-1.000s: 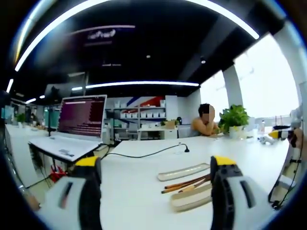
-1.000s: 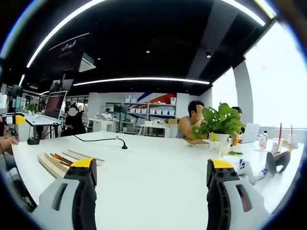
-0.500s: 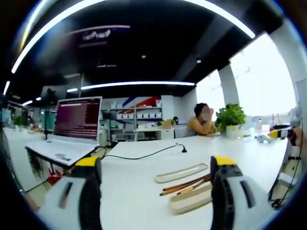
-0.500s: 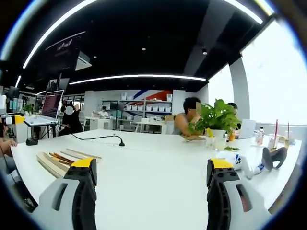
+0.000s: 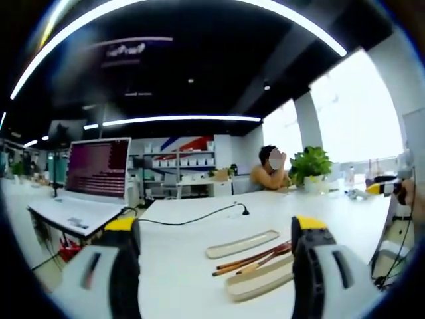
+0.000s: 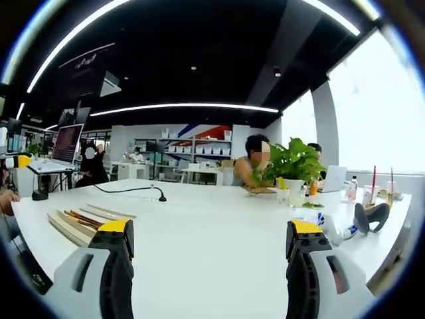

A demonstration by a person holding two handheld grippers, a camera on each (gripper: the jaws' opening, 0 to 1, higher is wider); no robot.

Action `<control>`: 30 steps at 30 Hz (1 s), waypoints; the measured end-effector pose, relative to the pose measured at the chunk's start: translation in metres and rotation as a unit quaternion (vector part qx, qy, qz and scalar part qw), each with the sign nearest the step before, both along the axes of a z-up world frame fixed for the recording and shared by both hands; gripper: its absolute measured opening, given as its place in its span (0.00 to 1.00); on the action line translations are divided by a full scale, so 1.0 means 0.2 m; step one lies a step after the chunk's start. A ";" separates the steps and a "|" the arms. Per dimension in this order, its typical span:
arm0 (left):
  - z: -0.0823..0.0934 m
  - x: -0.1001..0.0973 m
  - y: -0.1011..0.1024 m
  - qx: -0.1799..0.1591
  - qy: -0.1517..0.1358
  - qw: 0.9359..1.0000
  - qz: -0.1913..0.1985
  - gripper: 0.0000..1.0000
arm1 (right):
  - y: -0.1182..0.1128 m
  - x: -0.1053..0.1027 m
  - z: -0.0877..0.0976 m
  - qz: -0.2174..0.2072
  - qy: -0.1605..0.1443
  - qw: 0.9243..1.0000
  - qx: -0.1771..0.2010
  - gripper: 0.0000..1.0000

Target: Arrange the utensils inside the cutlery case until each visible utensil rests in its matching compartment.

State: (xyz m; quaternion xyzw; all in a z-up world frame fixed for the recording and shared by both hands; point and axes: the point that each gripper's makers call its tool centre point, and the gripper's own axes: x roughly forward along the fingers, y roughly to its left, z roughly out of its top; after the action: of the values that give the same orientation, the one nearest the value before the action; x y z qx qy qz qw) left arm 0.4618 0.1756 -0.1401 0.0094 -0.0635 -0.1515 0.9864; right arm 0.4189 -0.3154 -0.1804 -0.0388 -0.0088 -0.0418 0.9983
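Cutlery case [image 5: 260, 278] near table [image 6: 212, 232] edge, both grippers [image 5: 216, 232] [image 6: 209, 232] wide apart, empty

You are holding both cameras low, looking level across the bench [image 5: 192, 266]. Your left gripper view is sitting near the cutlery case [image 5: 255, 262]; your right gripper view is sharing it [image 6: 76, 222], farther off near the bench's edge.

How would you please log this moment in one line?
left gripper: open | right gripper: open | utensils: on table, untouched
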 end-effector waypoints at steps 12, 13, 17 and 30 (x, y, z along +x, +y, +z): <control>-0.02 -0.01 -0.02 0.004 0.008 1.000 -0.002 1.00 | -0.01 -0.02 -0.01 0.003 0.002 1.000 0.009 0.99; -0.02 -0.01 -0.02 0.004 0.009 1.000 -0.003 1.00 | -0.01 -0.02 -0.01 0.001 0.001 1.000 0.008 0.99; -0.01 -0.01 -0.03 -0.019 0.003 1.000 -0.008 0.99 | -0.02 -0.03 -0.01 0.003 0.000 1.000 0.013 0.99; -0.06 -0.02 -0.08 0.027 0.010 0.999 -0.028 0.97 | -0.03 -0.08 0.00 0.001 -0.009 1.000 0.005 0.99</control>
State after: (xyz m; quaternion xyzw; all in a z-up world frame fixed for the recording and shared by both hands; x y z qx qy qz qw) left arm 0.4571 0.1602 -0.1516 0.0326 -0.0502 -0.1804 0.9818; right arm 0.4036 -0.3209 -0.1797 -0.0336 -0.0178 -0.0413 0.9984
